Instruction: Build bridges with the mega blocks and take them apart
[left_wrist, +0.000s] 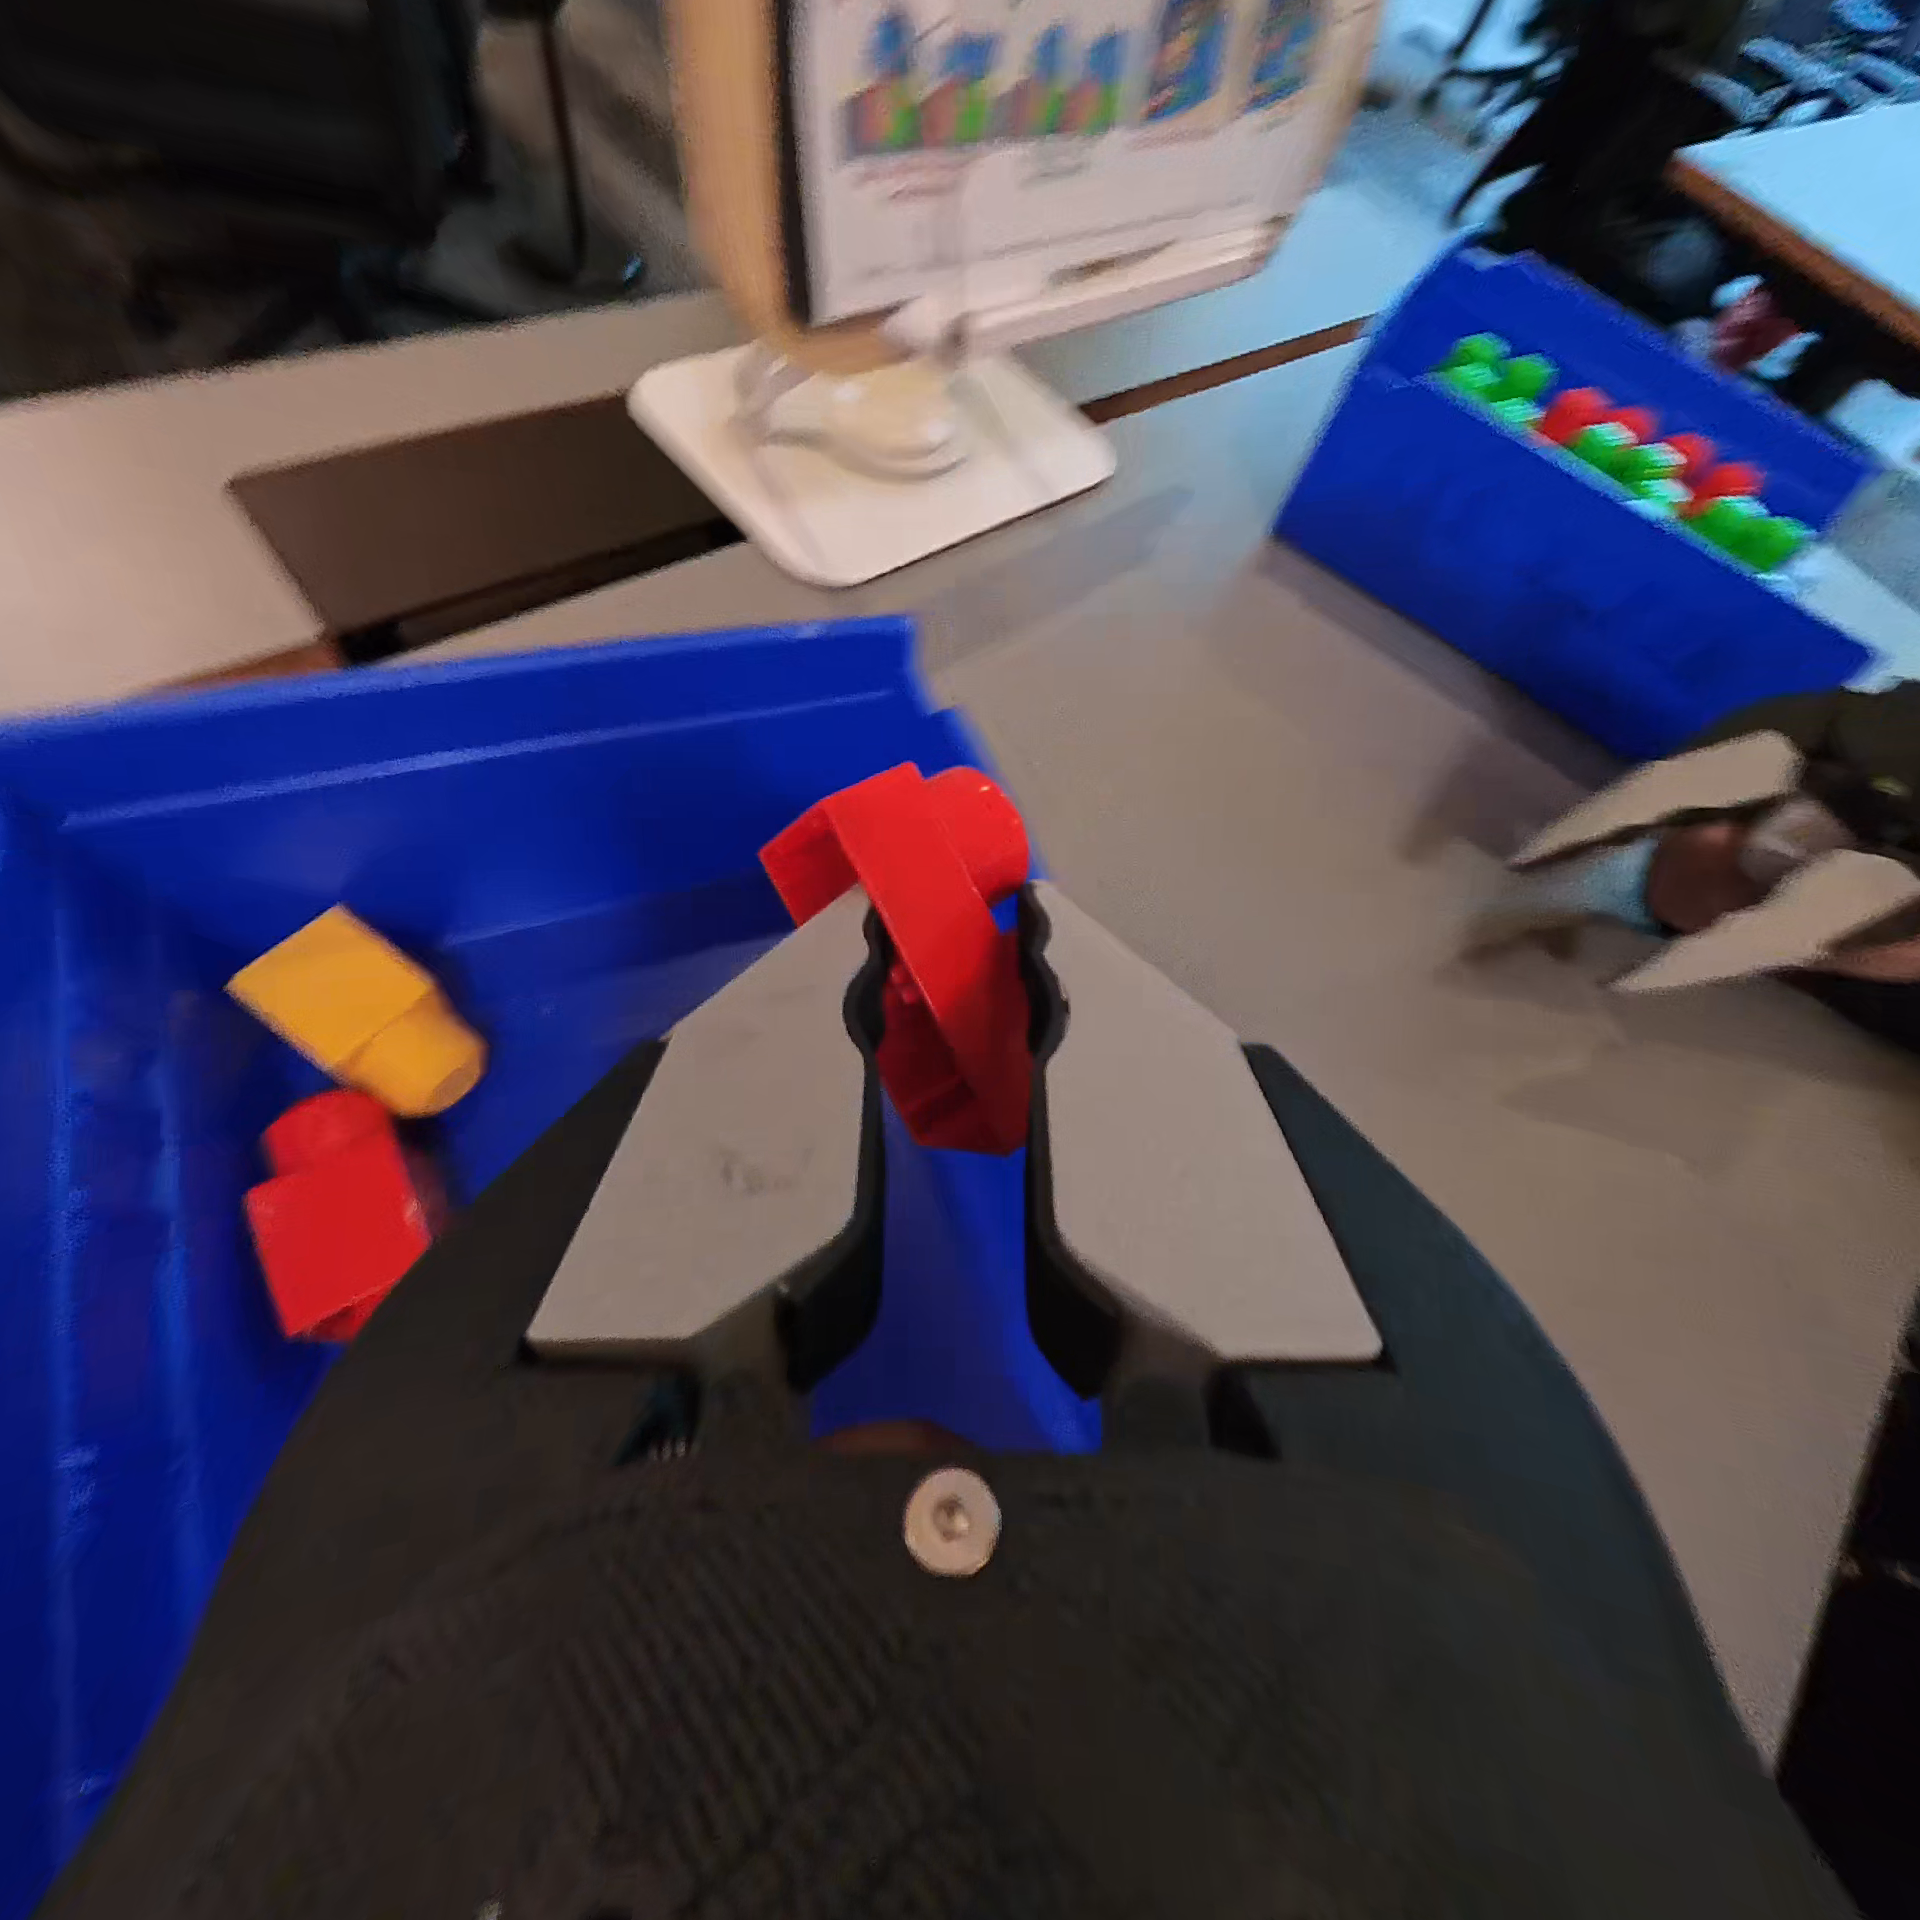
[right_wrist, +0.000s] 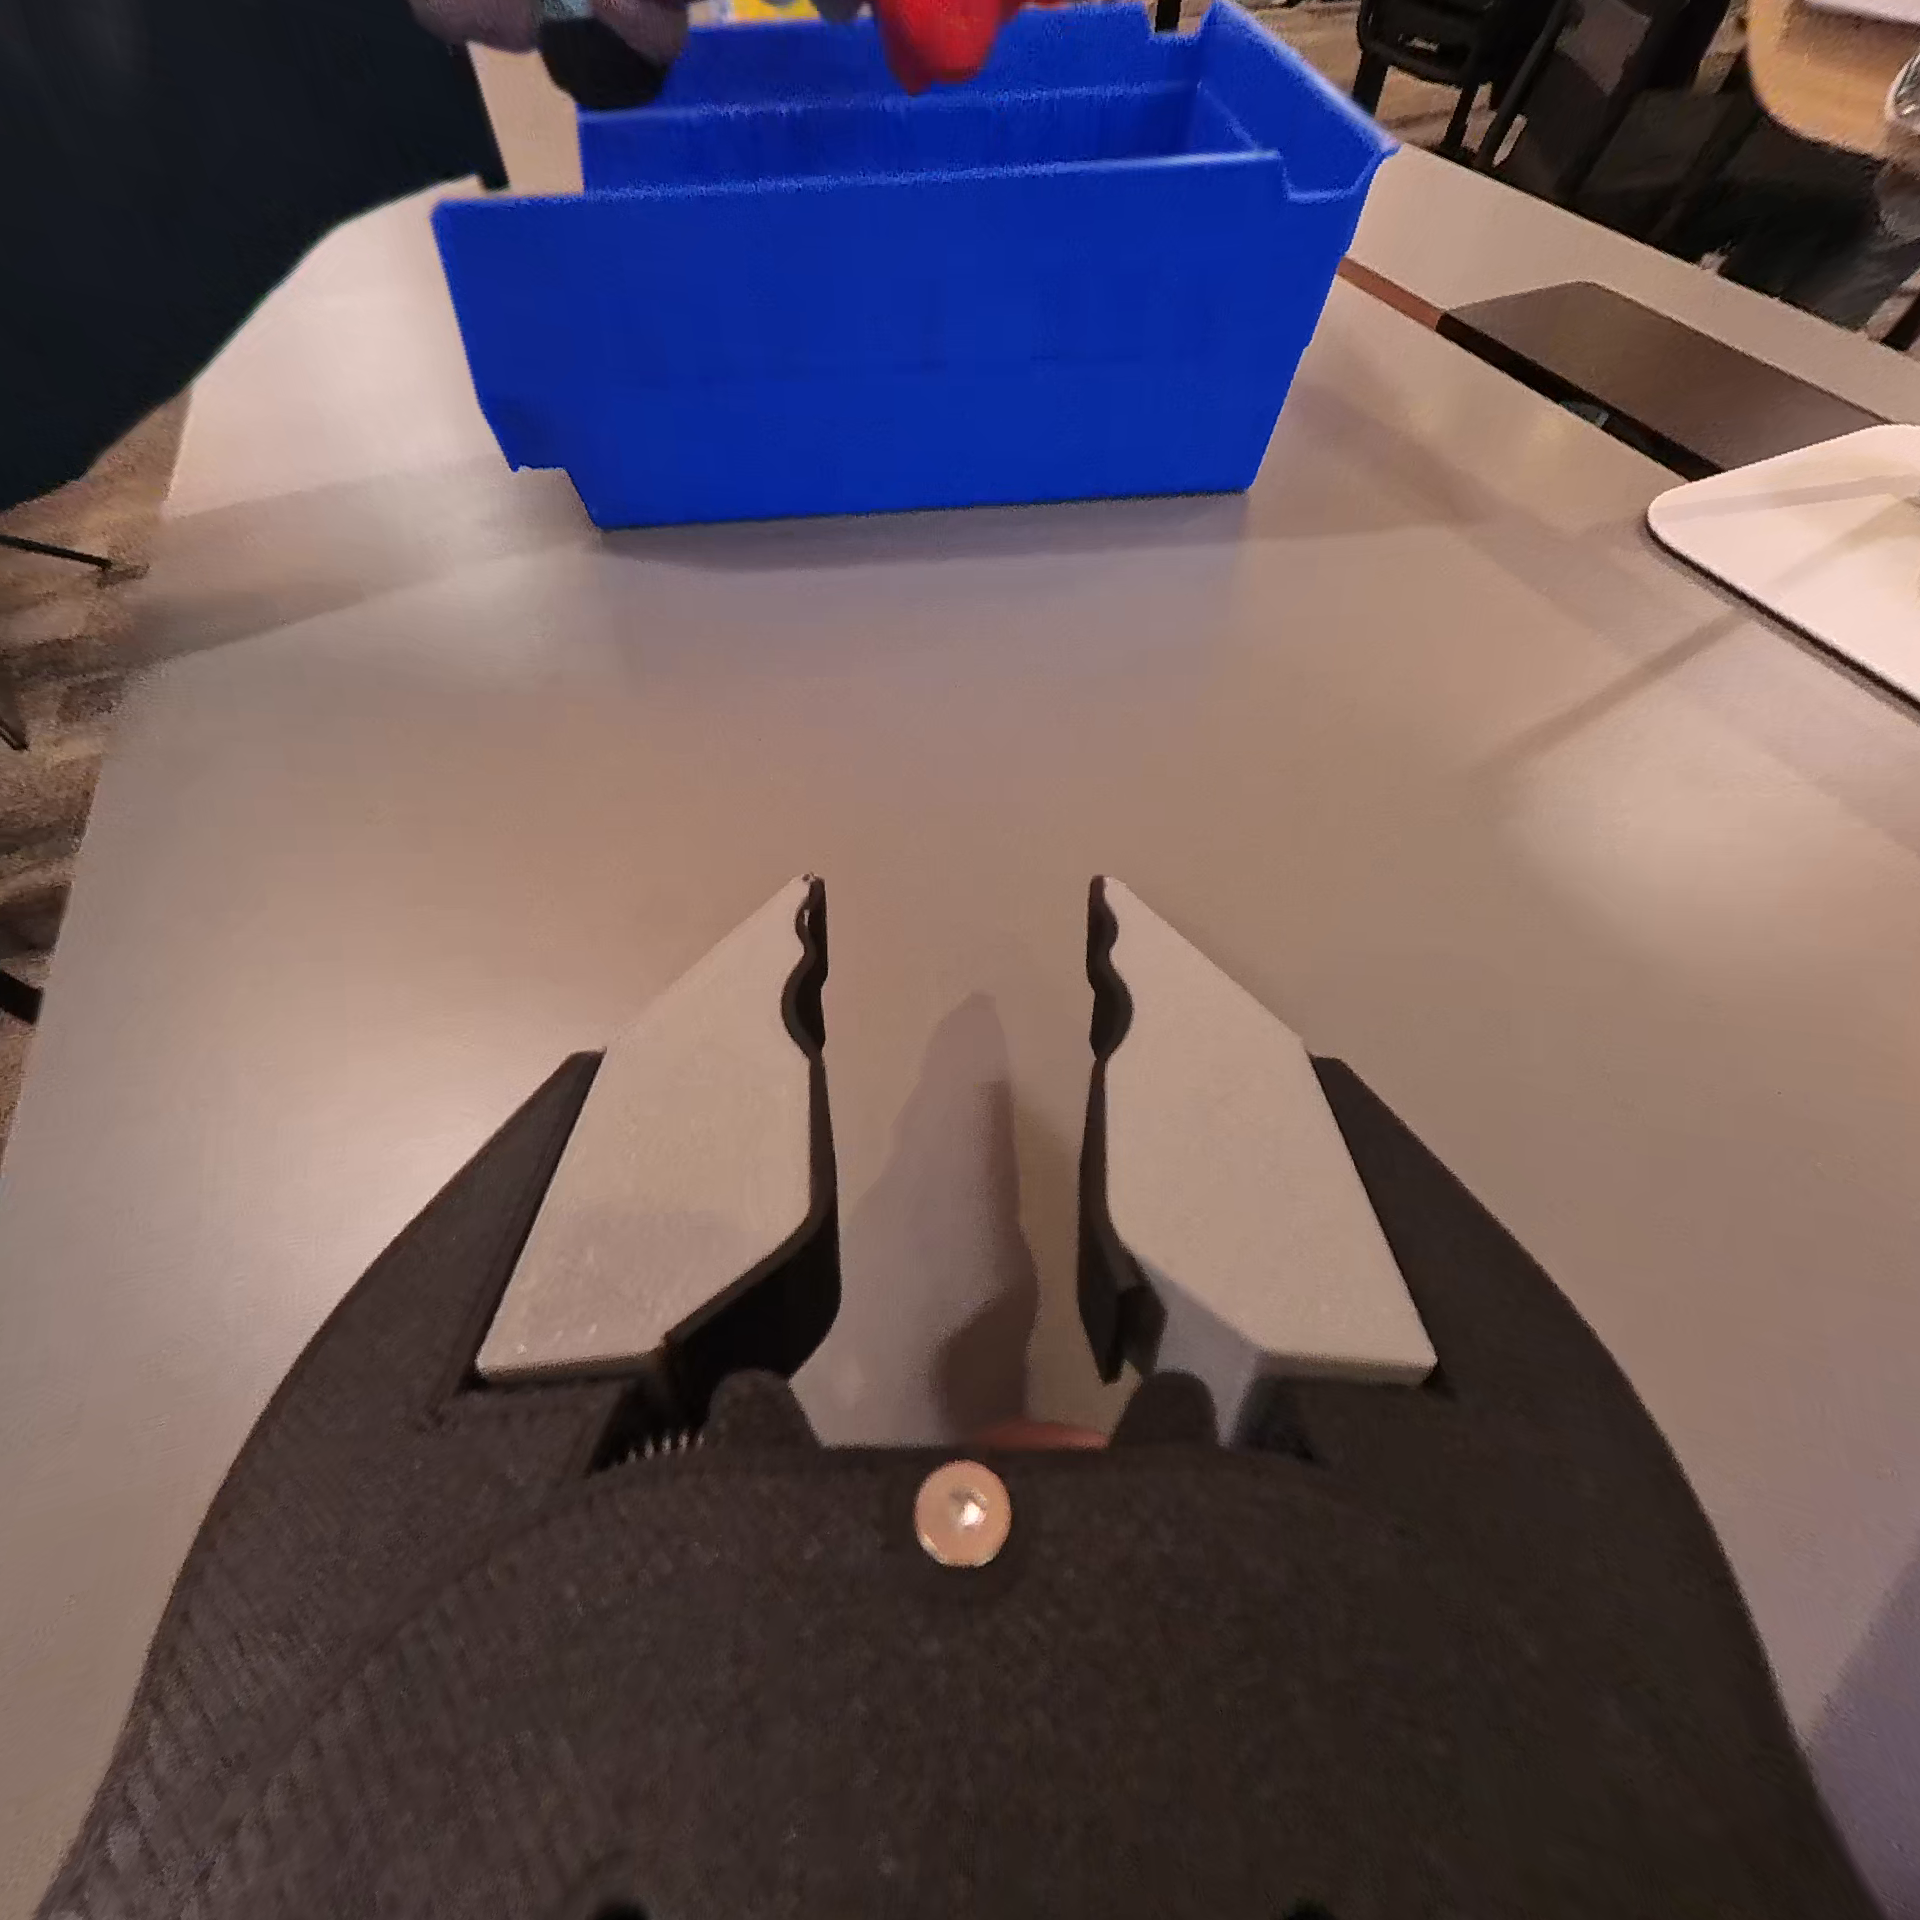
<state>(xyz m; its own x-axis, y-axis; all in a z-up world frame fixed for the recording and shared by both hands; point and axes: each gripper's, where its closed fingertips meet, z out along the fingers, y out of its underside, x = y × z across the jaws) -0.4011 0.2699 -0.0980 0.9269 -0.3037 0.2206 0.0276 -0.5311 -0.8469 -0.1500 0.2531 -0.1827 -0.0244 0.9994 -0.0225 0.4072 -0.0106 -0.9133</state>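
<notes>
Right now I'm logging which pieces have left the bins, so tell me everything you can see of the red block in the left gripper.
The red block is glossy plastic, with a round stud at its far end and a thin curved wall running back between the fingers. It is tilted, stud pointing up and right. The left gripper is closed on it, black pads pressing both sides. It hangs above the near blue bin's right edge, touching nothing else.

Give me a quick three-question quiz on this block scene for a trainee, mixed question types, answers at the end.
1. True or false: the right gripper holds a block.
2. What colour is the block clamped in the left gripper?
3. Multiple choice: loose in the near blue bin lie A) a yellow block and a red block; B) two green blocks; C) nothing.

Key: 1 false, its jaws stand open over bare table. 2 red. 3 A.
</notes>
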